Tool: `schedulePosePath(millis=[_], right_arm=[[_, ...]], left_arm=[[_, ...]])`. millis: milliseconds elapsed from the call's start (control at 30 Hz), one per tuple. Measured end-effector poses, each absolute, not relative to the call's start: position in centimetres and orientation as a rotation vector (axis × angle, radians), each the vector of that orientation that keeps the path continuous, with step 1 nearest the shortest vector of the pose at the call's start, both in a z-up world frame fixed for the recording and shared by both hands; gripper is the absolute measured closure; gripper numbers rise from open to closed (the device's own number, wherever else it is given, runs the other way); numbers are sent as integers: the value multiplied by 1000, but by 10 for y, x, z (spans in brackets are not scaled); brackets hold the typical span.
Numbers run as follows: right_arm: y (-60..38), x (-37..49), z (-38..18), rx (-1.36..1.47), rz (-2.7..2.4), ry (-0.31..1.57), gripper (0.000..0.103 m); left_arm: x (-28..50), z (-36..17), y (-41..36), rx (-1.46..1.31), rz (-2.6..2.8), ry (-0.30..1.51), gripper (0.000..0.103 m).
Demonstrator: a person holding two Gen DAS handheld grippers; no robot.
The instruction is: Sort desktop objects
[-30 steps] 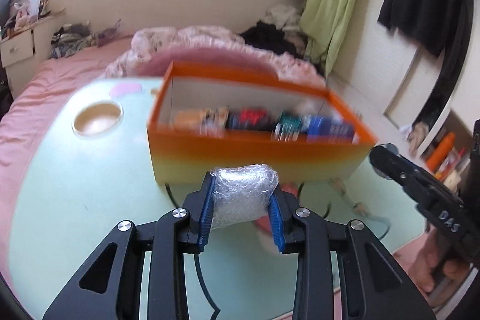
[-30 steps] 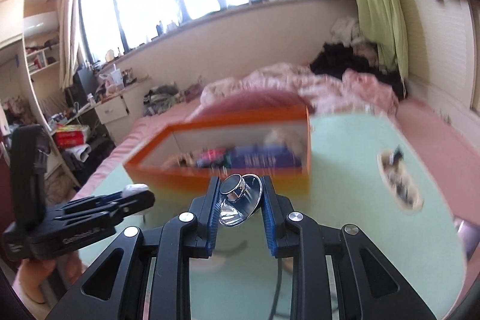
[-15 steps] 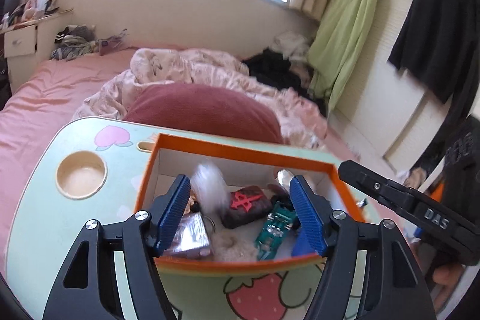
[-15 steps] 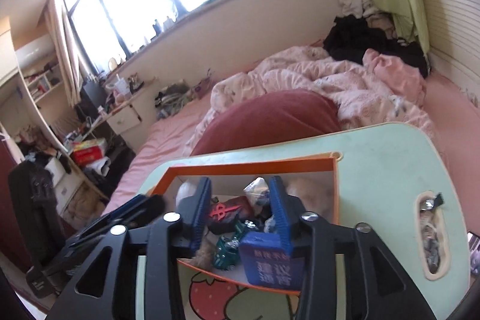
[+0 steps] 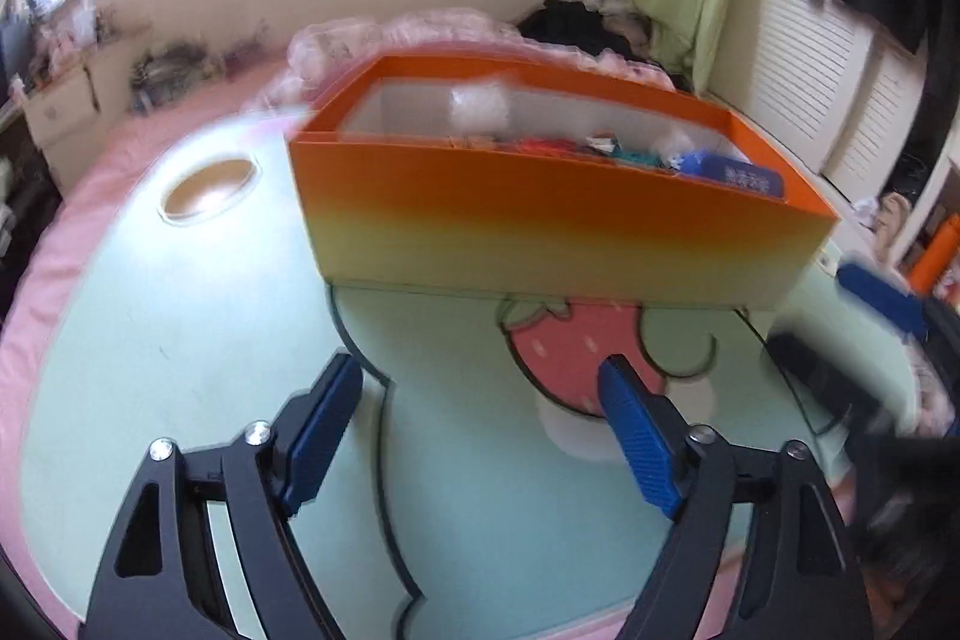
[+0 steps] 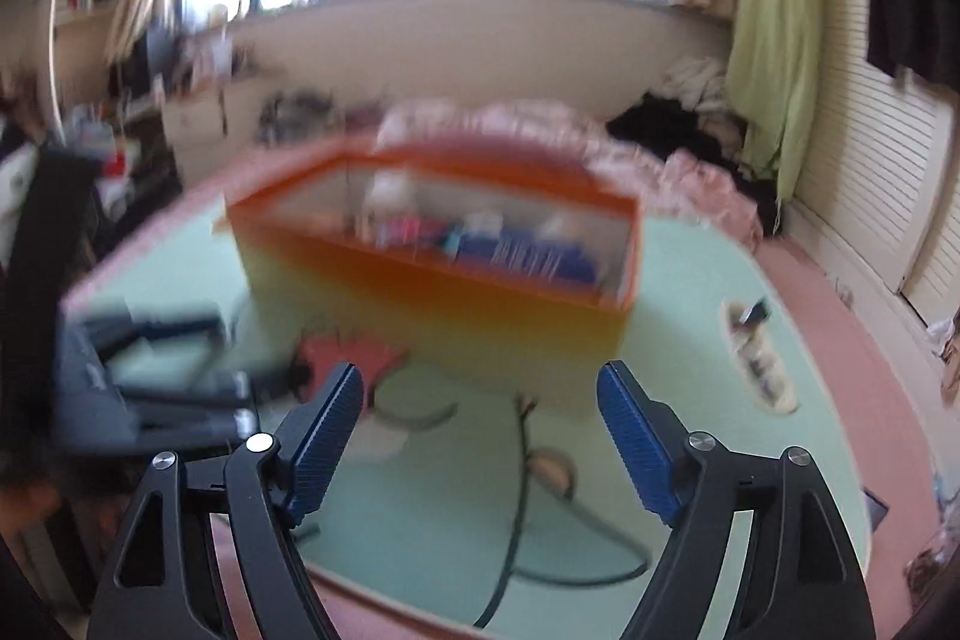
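An orange box (image 5: 540,226) (image 6: 456,292) stands on the mint-green lap table (image 5: 180,316) (image 6: 690,400). Inside it lie several small objects: a clear plastic-wrapped bundle (image 5: 480,109), a red item, a teal item and a blue packet (image 5: 738,172). My left gripper (image 5: 483,403) hangs over the table in front of the box, its jaws opening with nothing between them. My right gripper (image 6: 480,409) is also in front of the box, jaws opening and empty. Each gripper shows blurred at the edge of the other's view.
A round cup recess (image 5: 210,187) sits in the table at the left of the box. A slot holding small bits (image 6: 759,358) lies at the table's right. A strawberry picture (image 5: 576,346) marks the table. Pink bedding and clothes lie behind.
Both grippers carried their loads over the box, opened and let them fall in: the wrapped bundle from the left, the shiny metal piece from the right. Both then pulled back and down, empty.
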State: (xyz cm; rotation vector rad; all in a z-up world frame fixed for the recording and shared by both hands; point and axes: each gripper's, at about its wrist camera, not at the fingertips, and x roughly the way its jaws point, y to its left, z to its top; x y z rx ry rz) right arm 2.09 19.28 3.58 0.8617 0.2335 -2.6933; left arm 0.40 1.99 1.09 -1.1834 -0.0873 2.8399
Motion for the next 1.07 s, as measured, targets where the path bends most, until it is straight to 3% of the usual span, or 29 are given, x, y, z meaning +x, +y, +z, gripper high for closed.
schedulePosePath(millis=[67, 133, 467, 1067], right_arm=[[188, 10, 16, 996, -2653, 231, 21], [200, 4, 12, 1014, -2646, 130, 10], [201, 6, 9, 1035, -2660, 148, 0], [200, 3, 9, 1037, -2659, 149, 0]], left_arm=[[2, 8, 21, -1219, 2899, -11, 14], [1, 4, 17, -1211, 2895, -27, 0], [1, 6, 17, -1172, 2896, -12, 0], [4, 2, 13, -1150, 2861, 8, 0]])
